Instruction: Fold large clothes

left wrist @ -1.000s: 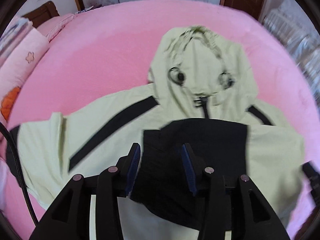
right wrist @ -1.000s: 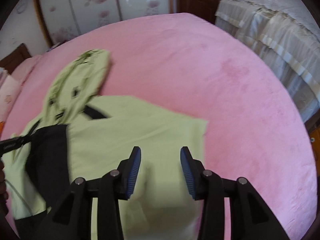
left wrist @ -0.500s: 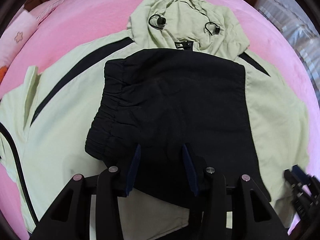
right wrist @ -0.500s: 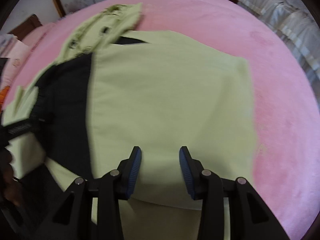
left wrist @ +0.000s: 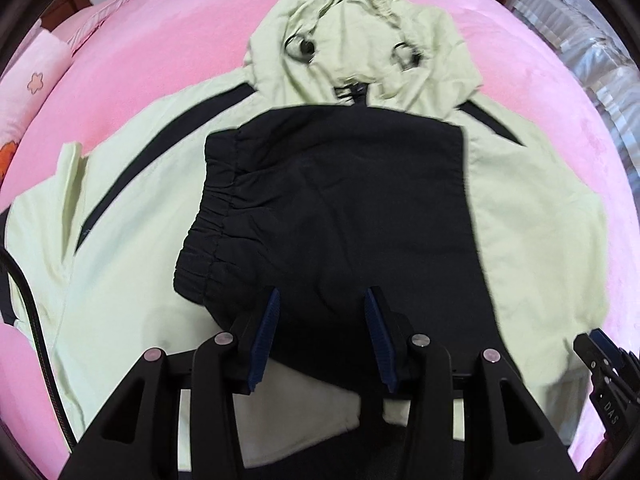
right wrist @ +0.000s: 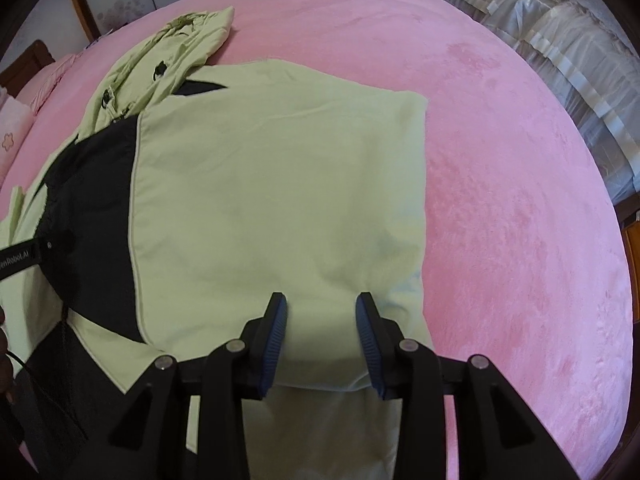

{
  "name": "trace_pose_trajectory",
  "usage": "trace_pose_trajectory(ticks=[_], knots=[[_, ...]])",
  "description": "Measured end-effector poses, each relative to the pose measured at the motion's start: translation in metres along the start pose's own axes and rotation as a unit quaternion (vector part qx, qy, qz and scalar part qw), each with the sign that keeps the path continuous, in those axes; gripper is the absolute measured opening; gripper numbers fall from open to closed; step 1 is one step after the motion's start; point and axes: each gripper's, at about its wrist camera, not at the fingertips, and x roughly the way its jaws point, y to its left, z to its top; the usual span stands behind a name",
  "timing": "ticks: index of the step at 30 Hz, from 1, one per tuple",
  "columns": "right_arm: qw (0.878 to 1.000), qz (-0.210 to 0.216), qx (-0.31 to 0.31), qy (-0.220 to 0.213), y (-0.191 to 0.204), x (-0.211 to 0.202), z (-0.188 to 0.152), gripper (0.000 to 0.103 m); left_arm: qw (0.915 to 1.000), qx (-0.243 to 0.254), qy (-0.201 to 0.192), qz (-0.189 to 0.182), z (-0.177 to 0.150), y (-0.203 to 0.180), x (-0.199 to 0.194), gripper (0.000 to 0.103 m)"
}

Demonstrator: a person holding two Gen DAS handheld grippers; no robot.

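A pale green hooded jacket (left wrist: 132, 216) with black panels lies spread on the pink bed (right wrist: 500, 168), hood (left wrist: 360, 36) at the far end. Its lower part is folded up over the chest, showing a black flap (left wrist: 340, 200) with an elastic hem and a green flap (right wrist: 280, 200). My left gripper (left wrist: 322, 300) points steeply down over the black flap's near edge. Its jaws stand partly apart with flat cloth in the gap. My right gripper (right wrist: 322, 304) hangs the same way over the green flap's near edge, jaws apart, not pinching.
Pink pillows (left wrist: 28, 92) lie at the bed's far left. A white frilled bedspread (right wrist: 560, 48) borders the right side. A black cable (left wrist: 36, 332) trails at the left. A hand (right wrist: 3, 332) shows at the right wrist view's left edge.
Both grippers have sunk and moved forward over the jacket. The black and green flaps now fill more of each view. The jaws look about as far apart as before.
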Motion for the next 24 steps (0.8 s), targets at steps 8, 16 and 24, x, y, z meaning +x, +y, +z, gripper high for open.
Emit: trace_pose_trajectory(ticks=[8, 16, 24], knots=[[0.999, 0.017, 0.017, -0.020, 0.004, -0.060, 0.000, 0.036, 0.9993, 0.020, -0.023, -0.022, -0.006, -0.012, -0.070, 0.044], [0.998, 0.035, 0.041, -0.044, 0.017, -0.134, -0.015, 0.037, 0.9959, 0.003, -0.057, -0.071, -0.024, -0.001, -0.160, 0.046], [0.996, 0.063, 0.035, -0.054, 0.038, -0.198, -0.037, 0.037, 0.9927, -0.023, -0.089, -0.078, -0.062, 0.024, -0.244, 0.052]])
